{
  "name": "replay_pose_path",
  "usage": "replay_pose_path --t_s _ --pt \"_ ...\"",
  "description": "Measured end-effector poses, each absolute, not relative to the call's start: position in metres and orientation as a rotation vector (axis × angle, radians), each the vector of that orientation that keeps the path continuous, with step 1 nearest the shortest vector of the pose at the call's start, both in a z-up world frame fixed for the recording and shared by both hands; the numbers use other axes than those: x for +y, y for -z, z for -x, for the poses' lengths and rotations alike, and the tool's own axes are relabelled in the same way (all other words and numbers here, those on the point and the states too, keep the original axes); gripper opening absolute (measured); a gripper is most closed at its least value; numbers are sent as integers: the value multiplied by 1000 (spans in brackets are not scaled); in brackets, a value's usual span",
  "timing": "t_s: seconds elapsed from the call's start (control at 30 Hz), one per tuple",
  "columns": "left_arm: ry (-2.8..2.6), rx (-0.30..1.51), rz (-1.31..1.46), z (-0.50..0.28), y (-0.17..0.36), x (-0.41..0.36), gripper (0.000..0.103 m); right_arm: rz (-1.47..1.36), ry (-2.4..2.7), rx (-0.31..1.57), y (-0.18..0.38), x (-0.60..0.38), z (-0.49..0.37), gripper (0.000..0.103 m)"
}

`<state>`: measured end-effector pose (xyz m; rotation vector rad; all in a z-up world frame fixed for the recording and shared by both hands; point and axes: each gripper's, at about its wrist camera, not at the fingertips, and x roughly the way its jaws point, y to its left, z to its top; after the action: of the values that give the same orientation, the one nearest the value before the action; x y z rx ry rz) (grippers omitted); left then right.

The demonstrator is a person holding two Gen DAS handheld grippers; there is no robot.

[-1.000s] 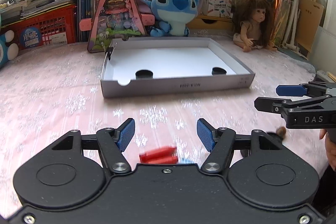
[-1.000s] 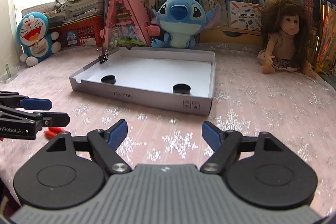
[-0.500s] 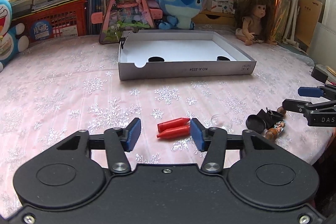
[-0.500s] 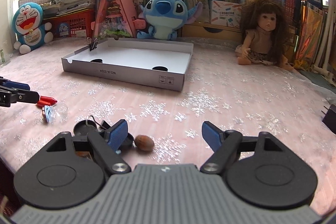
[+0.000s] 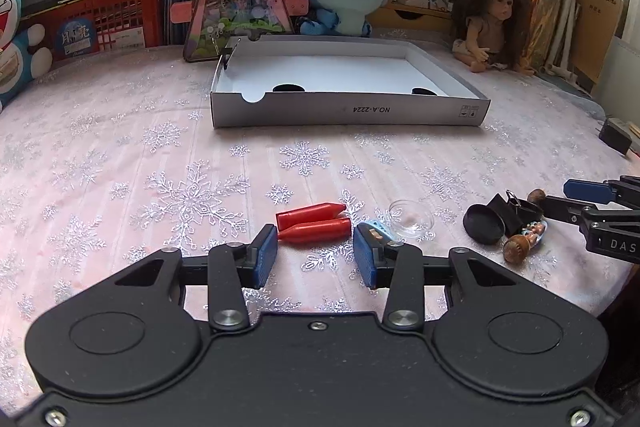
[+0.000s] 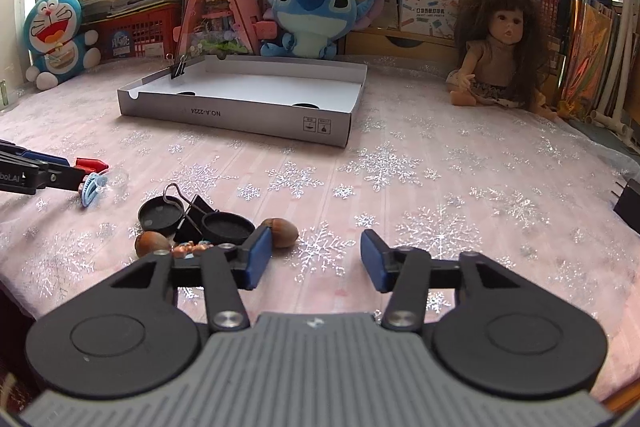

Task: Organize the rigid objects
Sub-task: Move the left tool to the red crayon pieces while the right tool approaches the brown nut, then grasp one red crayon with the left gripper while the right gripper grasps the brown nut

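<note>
In the left wrist view, the left gripper (image 5: 316, 255) sits low in the centre of the frame with its jaws closing around the nearer of two red crayons (image 5: 314, 223); the blue pads flank its ends but do not appear to press on it yet. A blue hair clip (image 5: 376, 229) lies touching the right pad, so the squeeze probably needs to avoid catching it. The step in hand looks like a pickup for the grey cardboard tray (image 5: 348, 111), which stands well beyond, at upper centre, nearly empty. In the right wrist view, the right gripper (image 6: 316, 259) has its jaws partly open and closing with only cloth between them; a brown nut (image 6: 282, 231) lies just past its left pad, at the edge of a cluster of black lids (image 6: 226, 227), a binder clip and another nut. It likely must shift left to bracket the nut. A pink snowflake tablecloth (image 6: 400, 167) covers the table; plush toys, a doll (image 6: 496, 47) and books line the back.
</note>
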<state>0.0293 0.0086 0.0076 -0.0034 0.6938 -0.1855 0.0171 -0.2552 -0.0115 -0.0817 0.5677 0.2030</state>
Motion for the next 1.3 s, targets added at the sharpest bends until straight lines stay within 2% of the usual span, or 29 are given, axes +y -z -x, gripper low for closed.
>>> replay_pose_path --t_s 1.07,1.3 --pt "215 633 -109 -36 0 0 41 59 -206 555 18 -241 -29 46" --pt "212 623 -149 -37 3 0 48 58 -219 551 18 -243 -26 46"
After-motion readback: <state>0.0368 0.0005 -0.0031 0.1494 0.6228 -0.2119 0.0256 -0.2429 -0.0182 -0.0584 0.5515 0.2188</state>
